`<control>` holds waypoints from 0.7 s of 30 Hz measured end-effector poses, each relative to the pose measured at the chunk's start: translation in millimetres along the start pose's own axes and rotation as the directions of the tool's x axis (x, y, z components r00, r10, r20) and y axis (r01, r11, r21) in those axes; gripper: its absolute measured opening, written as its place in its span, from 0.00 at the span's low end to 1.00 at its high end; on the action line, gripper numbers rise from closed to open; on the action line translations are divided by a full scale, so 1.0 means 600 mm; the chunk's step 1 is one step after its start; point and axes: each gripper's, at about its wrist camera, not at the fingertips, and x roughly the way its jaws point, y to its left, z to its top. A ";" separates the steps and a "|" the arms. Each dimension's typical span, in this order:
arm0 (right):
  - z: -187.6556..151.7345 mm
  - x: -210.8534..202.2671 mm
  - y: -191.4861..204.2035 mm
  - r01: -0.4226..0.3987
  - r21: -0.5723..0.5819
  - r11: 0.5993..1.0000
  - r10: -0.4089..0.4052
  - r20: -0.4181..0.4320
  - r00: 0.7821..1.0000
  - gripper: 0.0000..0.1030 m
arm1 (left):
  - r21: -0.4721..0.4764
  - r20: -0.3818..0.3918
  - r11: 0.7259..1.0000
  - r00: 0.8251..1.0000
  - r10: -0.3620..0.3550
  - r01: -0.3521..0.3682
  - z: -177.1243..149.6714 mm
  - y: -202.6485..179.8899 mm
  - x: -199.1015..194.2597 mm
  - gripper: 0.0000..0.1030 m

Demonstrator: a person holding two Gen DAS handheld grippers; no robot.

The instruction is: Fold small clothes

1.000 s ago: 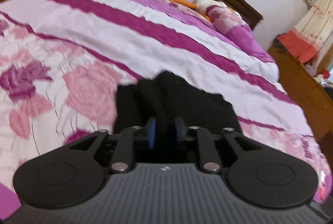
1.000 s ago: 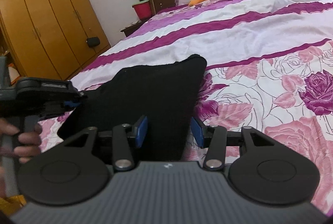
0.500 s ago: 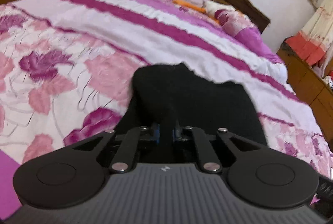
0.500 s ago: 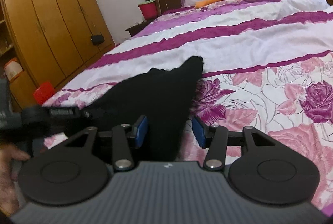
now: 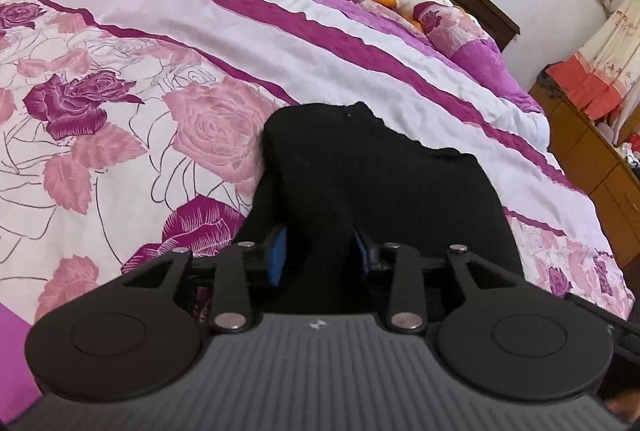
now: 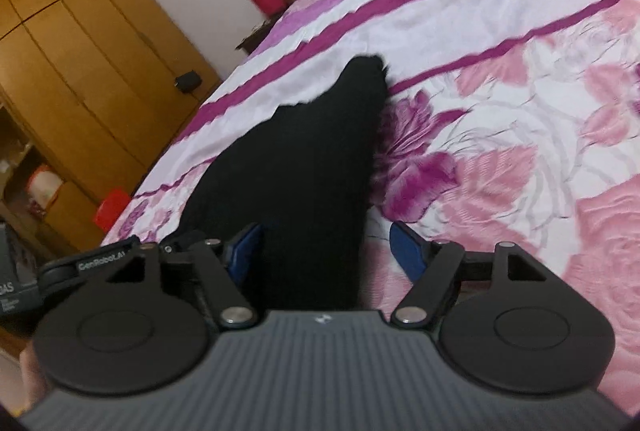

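Lying low over the rose-printed pink and purple bedspread (image 5: 168,43), the left gripper (image 5: 320,255) had its blue pads parted around a fold of the small black knitted garment (image 5: 376,183), while the tilted right gripper (image 6: 326,247) gaped wide, that cloth (image 6: 312,171) between its fingers, ungripped.

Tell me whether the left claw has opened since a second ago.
Yes. The left claw has spread its blue pads apart, with the black garment lying between them on the floral bedspread.

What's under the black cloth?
The black cloth lies on the flowery bedspread, which shows all around it. What's directly beneath it, or folded inside, is covered and can't be seen.
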 end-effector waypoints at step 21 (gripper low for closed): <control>0.037 0.042 0.004 -0.094 0.095 0.991 0.103 -0.088 0.991 0.38 | -0.142 -0.020 0.968 0.977 -0.212 0.208 -0.014 0.020 0.018 0.39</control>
